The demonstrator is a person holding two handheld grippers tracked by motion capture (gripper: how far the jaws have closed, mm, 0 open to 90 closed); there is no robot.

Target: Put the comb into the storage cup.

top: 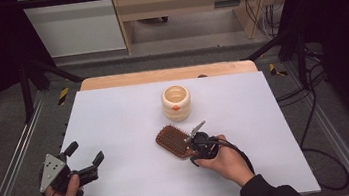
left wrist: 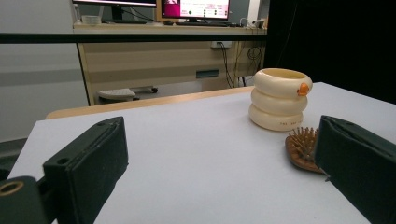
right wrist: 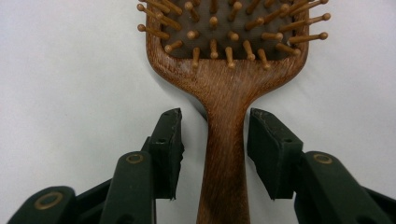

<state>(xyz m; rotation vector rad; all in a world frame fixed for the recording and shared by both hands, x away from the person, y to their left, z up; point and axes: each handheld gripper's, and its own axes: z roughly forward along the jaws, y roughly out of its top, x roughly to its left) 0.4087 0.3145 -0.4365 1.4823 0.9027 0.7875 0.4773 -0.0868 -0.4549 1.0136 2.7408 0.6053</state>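
Right gripper (right wrist: 214,140): jaws straddle the hairbrush handle, one on each side, a sliver of gap showing on both sides, pads not pressing
Hairbrush (right wrist: 224,93): flat on the white tabletop (top: 115,125), bristles up, handle running back between the right jaws, paddle head just beyond their tips
Left gripper (left wrist: 219,158): jaws spread wide, nothing between them but bare tabletop
Cream ringed cup (left wrist: 279,99): upright, beyond the left jaws, near the brush head
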